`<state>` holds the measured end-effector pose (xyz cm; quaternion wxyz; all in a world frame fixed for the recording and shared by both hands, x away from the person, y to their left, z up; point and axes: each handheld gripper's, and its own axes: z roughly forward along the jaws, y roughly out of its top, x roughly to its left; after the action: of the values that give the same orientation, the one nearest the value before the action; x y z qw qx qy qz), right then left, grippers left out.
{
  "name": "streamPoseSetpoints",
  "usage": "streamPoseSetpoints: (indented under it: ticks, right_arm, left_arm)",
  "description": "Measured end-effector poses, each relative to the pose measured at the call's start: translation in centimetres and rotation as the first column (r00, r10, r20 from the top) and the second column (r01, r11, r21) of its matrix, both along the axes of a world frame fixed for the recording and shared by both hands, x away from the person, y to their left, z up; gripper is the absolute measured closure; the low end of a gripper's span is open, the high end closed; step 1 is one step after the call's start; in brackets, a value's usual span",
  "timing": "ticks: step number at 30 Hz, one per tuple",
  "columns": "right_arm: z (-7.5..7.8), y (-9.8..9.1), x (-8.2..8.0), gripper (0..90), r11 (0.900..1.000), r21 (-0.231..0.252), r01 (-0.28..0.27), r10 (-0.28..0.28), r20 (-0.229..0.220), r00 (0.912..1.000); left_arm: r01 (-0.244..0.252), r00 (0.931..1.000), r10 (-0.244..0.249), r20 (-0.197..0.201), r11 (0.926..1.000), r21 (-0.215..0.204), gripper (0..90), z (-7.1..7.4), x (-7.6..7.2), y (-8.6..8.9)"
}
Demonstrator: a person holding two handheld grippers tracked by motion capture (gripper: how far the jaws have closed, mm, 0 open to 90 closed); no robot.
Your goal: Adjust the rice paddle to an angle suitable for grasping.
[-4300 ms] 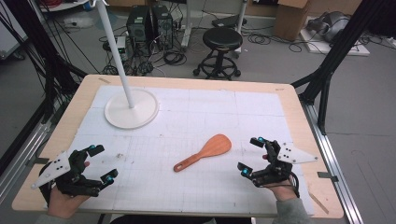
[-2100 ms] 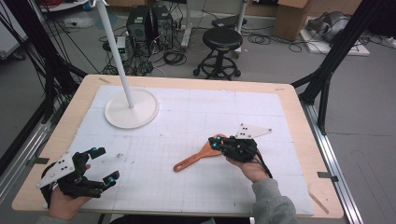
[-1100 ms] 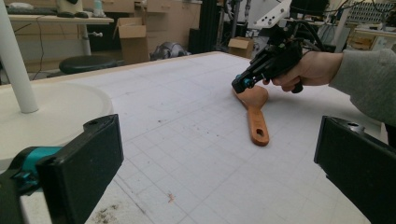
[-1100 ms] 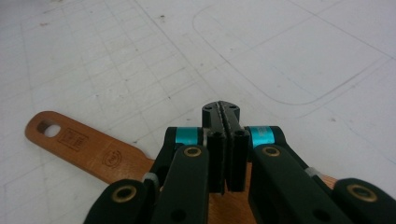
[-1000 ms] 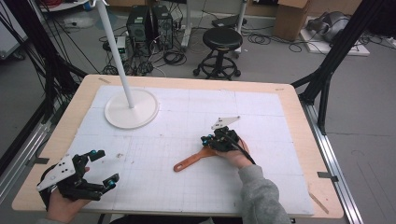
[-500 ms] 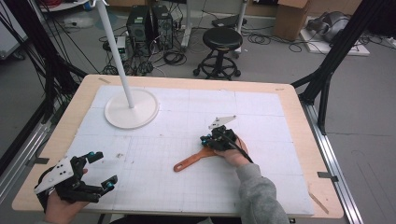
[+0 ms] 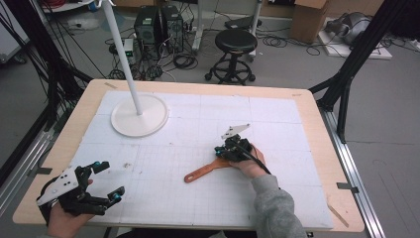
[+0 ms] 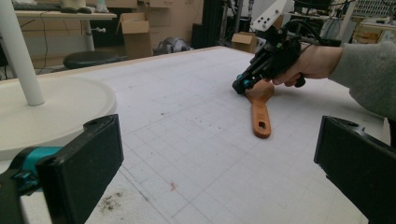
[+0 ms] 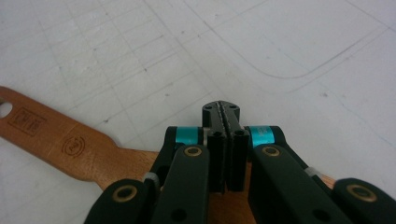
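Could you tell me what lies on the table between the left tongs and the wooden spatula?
Nothing: in the high view and the left gripper view, only bare white gridded mat stretches from the left tongs to the wooden spatula.

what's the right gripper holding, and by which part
Nothing, as far as shows: the right gripper has its jaws shut flat together above the blade end of the wooden spatula, which lies on the table. The left gripper is open and empty.

spatula [image 7: 203, 171]: orange-brown wood | mat [image 7: 297, 178]: white, grey grid | gripper [image 9: 221, 112]: black, teal accents
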<state>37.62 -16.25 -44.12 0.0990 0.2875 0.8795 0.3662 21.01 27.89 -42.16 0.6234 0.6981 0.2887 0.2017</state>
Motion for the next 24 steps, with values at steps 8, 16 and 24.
streamPoseSetpoints:
  ticks: [8,16,24]
  right_arm:
    - [0.4,-0.5,-0.7,89.1,0.9994,-0.03,-0.019,0.019,-0.027,0.9995]
    - [0.4,-2.3,-2.3,89.1,0.9996,-0.009,-0.027,0.026,-0.079,0.9965]
    - [0.5,-3.3,-3.7,89.1,0.9998,0.002,-0.018,0.018,-0.109,0.9939]
  left_arm:
    - [0.002,1.0,-0.002,-0.001,1.0,0.003,1.7,0.0,0.0,0.0]
    - [0.006,1.0,-0.006,-0.004,0.9999,0.01,1.7,0.0,0.0,-0.1]
    - [0.013,0.9999,-0.013,-0.007,0.9999,0.009,1.7,0.0,0.2,-0.4]
